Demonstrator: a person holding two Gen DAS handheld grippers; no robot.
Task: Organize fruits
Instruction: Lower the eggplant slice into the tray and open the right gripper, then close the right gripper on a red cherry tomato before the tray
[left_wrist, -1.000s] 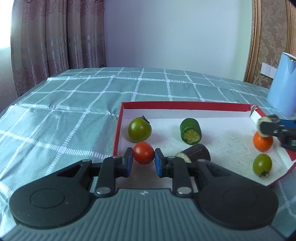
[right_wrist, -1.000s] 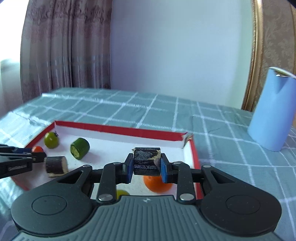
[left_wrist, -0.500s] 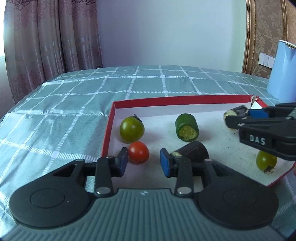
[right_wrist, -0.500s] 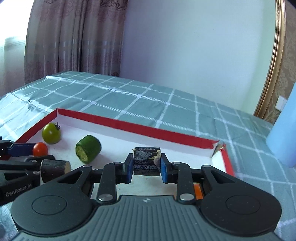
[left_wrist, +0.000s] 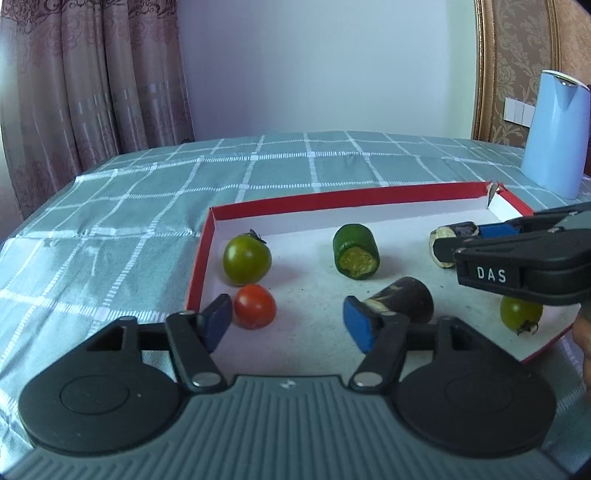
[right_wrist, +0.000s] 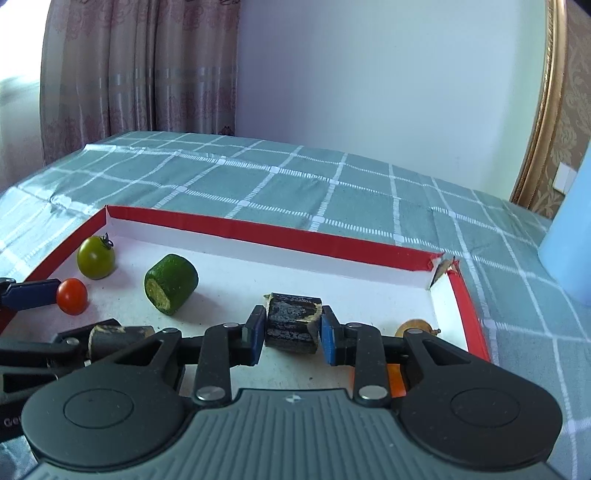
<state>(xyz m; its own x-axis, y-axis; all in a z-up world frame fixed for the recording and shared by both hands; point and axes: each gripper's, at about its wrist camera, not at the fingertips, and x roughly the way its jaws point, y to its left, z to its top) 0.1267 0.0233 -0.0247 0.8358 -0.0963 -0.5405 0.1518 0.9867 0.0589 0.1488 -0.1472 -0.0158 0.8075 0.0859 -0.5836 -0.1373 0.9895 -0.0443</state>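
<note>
A red-rimmed white tray lies on the checked tablecloth. In it are a red tomato, a green tomato, a green cucumber chunk, a dark eggplant chunk and a second green tomato. My left gripper is open, the red tomato by its left pad. My right gripper is shut on a dark eggplant piece. An orange fruit lies under it.
A light blue kettle stands on the tablecloth beyond the tray's far right corner, which is torn. Curtains hang at the far left and a gold-framed wall panel at the far right. The checked tablecloth stretches behind and left of the tray.
My left gripper opened and let go of the red tomato, which now lies on the tray floor. My right gripper carried the eggplant piece leftwards over the tray.
</note>
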